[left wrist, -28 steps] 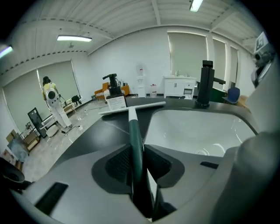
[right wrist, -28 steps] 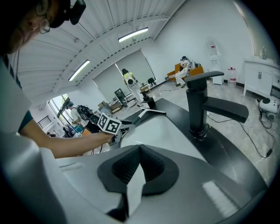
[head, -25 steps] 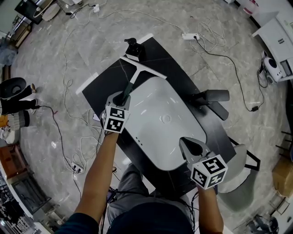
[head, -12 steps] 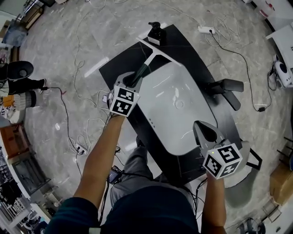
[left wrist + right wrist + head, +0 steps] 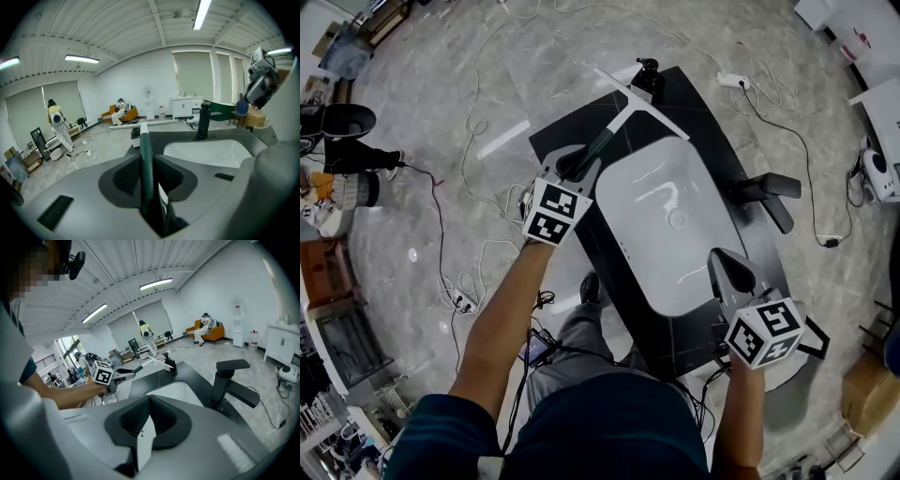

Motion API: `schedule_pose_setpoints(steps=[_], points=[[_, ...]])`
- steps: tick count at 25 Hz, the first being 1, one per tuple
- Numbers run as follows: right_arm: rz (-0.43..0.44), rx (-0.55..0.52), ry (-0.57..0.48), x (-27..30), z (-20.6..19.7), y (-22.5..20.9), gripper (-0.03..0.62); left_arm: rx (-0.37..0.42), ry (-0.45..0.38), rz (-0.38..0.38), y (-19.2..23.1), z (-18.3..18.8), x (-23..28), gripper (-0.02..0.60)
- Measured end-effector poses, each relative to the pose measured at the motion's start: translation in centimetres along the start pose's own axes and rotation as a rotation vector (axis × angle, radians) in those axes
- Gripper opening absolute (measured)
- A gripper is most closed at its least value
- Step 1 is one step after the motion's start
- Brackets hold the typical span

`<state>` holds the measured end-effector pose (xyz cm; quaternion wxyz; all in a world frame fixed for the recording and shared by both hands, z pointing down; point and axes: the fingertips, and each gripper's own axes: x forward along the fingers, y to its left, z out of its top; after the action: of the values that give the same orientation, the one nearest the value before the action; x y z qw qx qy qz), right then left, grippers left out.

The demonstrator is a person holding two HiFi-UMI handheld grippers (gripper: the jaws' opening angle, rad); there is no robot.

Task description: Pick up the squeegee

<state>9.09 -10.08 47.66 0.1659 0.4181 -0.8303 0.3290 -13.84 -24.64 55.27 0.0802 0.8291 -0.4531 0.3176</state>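
The squeegee (image 5: 619, 114) is held by the left gripper (image 5: 581, 161) over the far left part of the black table (image 5: 698, 108). In the left gripper view the jaws are seen at a narrow setting, closed on the dark green handle, which runs straight out between the ribbed pads (image 5: 127, 174) to the long white blade set crosswise at its far end. In the head view the blade is seen lying at a slant just beside a black pump bottle (image 5: 647, 73) at the table's far edge, and the tool looks clear of the table top. A white sink (image 5: 628, 248) is set into the middle of the table, and a black faucet (image 5: 766, 192) is mounted at its right side.

The right gripper (image 5: 724, 265) is held over the near right corner of the sink, well apart from the squeegee. In its own view the jaws are seen brought together at the tips, with nothing between them; the left gripper with its marker cube is seen beyond them, the squeegee pointing away from it toward the bottle.

Cables (image 5: 469, 141) and a white power strip (image 5: 731, 81) are spread over the marbled floor around the table.
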Motion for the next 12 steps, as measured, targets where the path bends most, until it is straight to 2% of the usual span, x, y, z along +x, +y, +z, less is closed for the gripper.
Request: schedule_pose_setpoints(steps=[8,12], points=[[-0.015,-0.061,-0.048,-2.4,2.0,2.7,0.011,0.026,-0.106,0.043,1.6,4.8,-6.4,0.092],[-0.037,-0.129,-0.118,-4.5,3.7,4.2,0.008,0.02,-0.165,0.07,2.1,7.0,-9.7,0.092]])
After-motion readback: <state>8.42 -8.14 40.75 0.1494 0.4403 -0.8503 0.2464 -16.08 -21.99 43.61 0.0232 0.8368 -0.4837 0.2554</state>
